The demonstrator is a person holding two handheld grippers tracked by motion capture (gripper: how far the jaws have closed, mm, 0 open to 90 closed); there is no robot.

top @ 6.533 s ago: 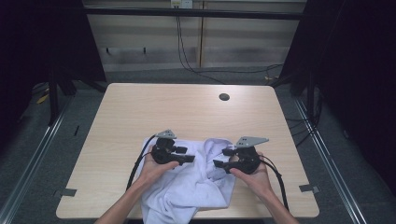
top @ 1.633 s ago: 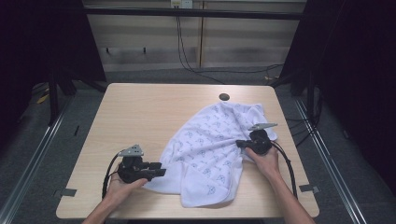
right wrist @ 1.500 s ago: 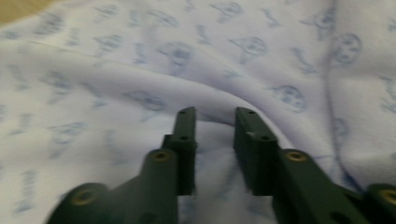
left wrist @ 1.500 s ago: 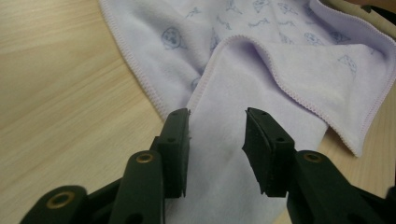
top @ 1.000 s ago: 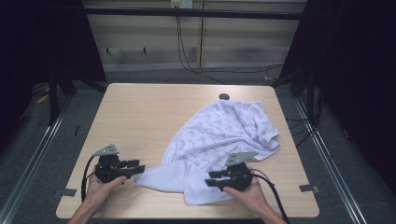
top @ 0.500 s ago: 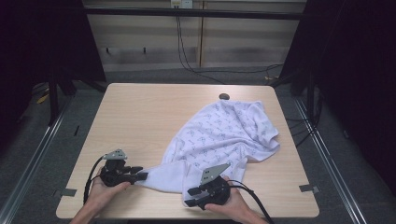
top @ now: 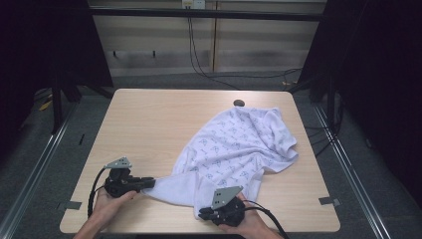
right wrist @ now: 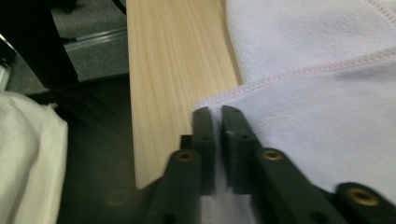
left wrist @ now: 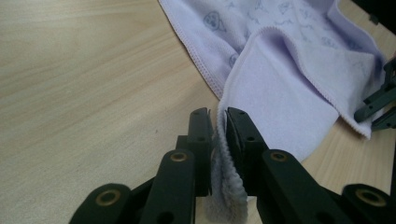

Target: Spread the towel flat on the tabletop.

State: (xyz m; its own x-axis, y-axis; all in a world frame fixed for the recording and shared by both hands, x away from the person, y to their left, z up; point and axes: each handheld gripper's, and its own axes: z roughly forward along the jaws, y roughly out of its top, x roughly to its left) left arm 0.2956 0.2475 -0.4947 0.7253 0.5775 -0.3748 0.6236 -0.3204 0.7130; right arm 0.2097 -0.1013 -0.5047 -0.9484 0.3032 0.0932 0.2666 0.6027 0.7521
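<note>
Cloth (top: 234,149), pale lilac-white with a faint scattered print, lies crumpled and partly spread over the right half of the wooden table (top: 149,129) in the high view, its far end beside a small dark disc (top: 239,103) and its near end drawn out toward the near edge. The left gripper (top: 144,183) sits at the near left, its tips at the cloth's near-left corner. The right gripper (top: 204,215) is at the near edge, right of it, at the cloth's near hem.

In the left gripper view, the cloth (left wrist: 280,84) shows a plain fleecy underside folded over the printed face, edged with a stitched hem. The left gripper (left wrist: 218,122) has just been closing and pinches a fold of that hem between its narrowly parted jaws.

In the right gripper view, the cloth (right wrist: 317,84) covers the table's (right wrist: 177,60) near edge, pink stitching along its hem. The right gripper (right wrist: 215,116) has just been closing, its jaws nearly together on the hem's corner.
</note>
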